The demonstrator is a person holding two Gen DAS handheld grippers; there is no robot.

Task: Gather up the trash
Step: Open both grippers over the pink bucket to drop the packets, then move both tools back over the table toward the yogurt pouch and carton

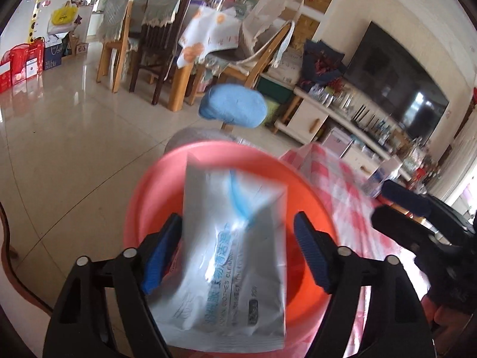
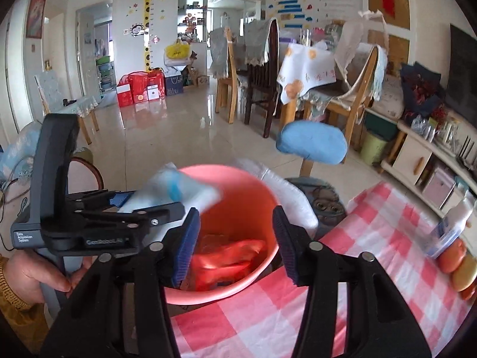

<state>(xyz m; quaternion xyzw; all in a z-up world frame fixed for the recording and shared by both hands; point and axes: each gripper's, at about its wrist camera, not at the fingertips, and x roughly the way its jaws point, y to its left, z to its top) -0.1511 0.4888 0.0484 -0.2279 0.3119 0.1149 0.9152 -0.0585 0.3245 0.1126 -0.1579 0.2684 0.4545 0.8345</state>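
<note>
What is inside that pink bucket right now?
In the pink bucket lies crumpled red wrapping. A silvery wipes packet hangs over it between the open left claw, covering the rest.

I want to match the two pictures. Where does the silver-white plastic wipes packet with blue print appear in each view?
Left wrist view: the silver-white wipes packet fills the lower centre, between the left gripper fingers, over the round pink plastic basin.
Right wrist view: the packet sits left of centre, over the basin rim.
Shared landmark: the blue padded stool seat.
</note>
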